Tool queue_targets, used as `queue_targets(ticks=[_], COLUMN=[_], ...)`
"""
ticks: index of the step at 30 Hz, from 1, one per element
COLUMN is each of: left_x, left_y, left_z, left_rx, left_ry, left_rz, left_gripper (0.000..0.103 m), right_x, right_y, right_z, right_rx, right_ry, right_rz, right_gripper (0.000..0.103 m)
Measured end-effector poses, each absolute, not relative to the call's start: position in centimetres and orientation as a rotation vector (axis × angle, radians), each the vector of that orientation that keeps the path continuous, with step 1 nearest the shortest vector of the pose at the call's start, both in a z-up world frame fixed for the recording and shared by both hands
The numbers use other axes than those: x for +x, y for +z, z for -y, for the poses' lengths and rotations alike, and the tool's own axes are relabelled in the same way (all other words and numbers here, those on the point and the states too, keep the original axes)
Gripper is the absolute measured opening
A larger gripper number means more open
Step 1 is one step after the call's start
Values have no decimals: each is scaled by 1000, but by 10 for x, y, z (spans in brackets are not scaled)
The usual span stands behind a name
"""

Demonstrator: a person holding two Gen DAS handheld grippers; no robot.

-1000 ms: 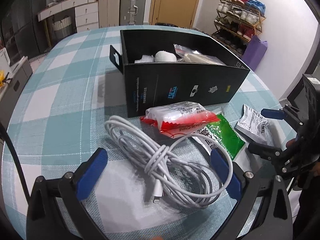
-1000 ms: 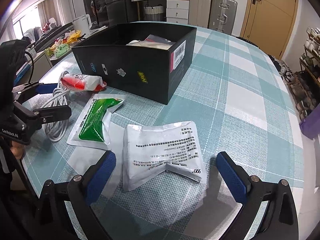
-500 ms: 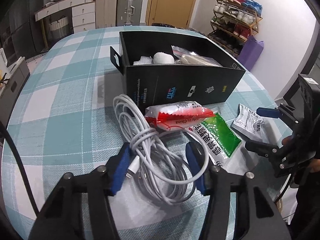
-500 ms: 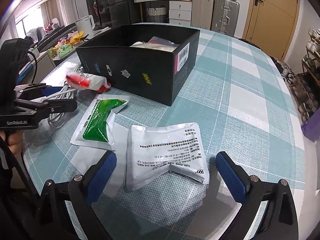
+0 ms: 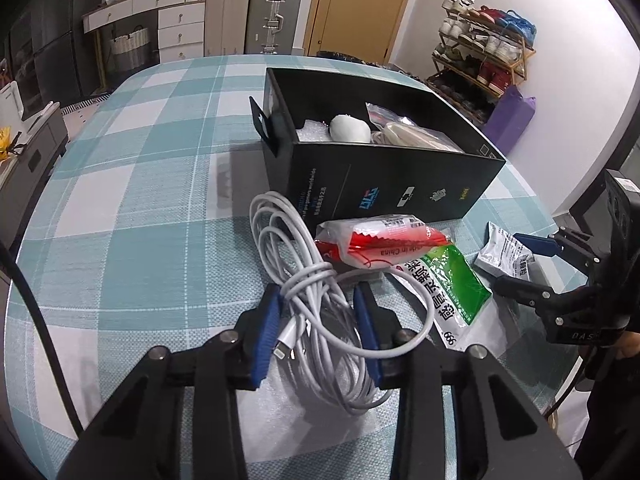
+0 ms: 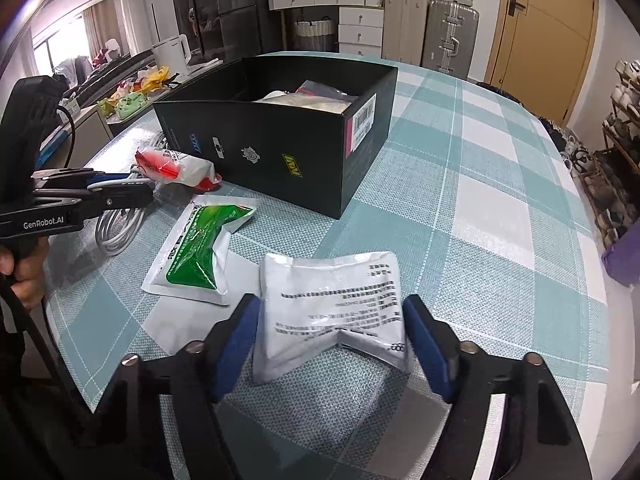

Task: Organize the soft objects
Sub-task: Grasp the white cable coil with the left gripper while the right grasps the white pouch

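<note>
At lower centre the left claw pinches a coiled white cable on the checked bench; a black box sits above, packets beside it.

A round table under a teal and white checked cloth carries everything. An open black cardboard box stands toward its middle. Just in front of the box lie a coiled white charging cable, a red and white packet, a green and white sachet and, nearest the table's near edge, a silver sachet with black print.
</note>
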State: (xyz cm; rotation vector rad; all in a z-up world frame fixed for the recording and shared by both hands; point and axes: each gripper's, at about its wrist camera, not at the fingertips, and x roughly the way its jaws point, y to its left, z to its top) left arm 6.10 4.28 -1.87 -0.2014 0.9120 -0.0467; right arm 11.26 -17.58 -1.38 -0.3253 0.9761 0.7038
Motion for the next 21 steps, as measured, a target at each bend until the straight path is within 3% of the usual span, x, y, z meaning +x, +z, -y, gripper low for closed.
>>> queue_targets(ticks=[7, 21], left_x=[61, 52], left_y=[-17, -6], left_z=[-45, -52], left_rx=[-201, -212], left_ry=[-38, -23], left_rz=[-907, -876], left_gripper=[34, 34], right_x=[110, 104], right_y=[-10, 0], right_z=[177, 178], right_rx=[-335, -328], right_ry=[718, 728], right_rz=[-962, -930], right_gripper=[56, 51])
